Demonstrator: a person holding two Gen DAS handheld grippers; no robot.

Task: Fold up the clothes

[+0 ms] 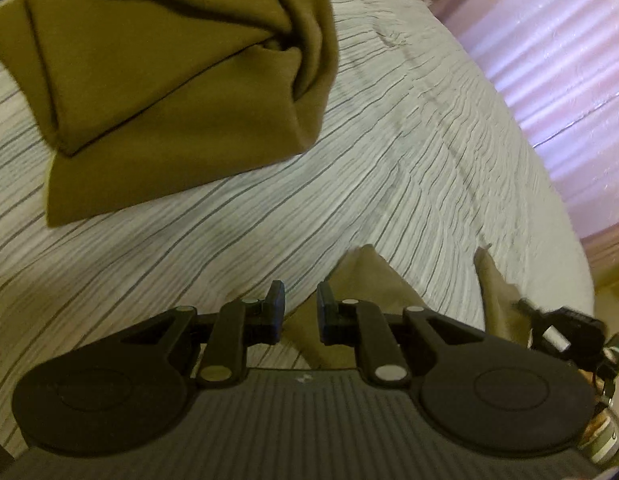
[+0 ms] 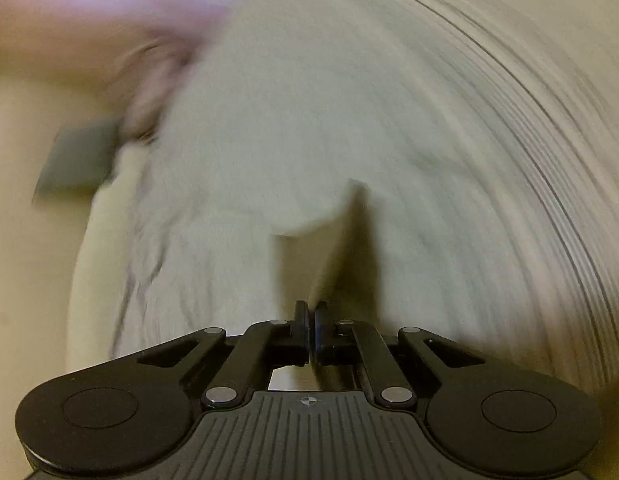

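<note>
Mid-fold: right claw (image 2: 311,326) clamped on tan cloth (image 2: 309,248) above bed (image 1: 349,168); left claw (image 1: 300,310) parted, holding nothing. Next: grip cloth's free edge.

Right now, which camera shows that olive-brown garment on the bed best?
The left wrist view: the olive-brown garment lies sharp and loosely folded on the striped bedspread. The right wrist view is motion-blurred and shows none of it.
</note>
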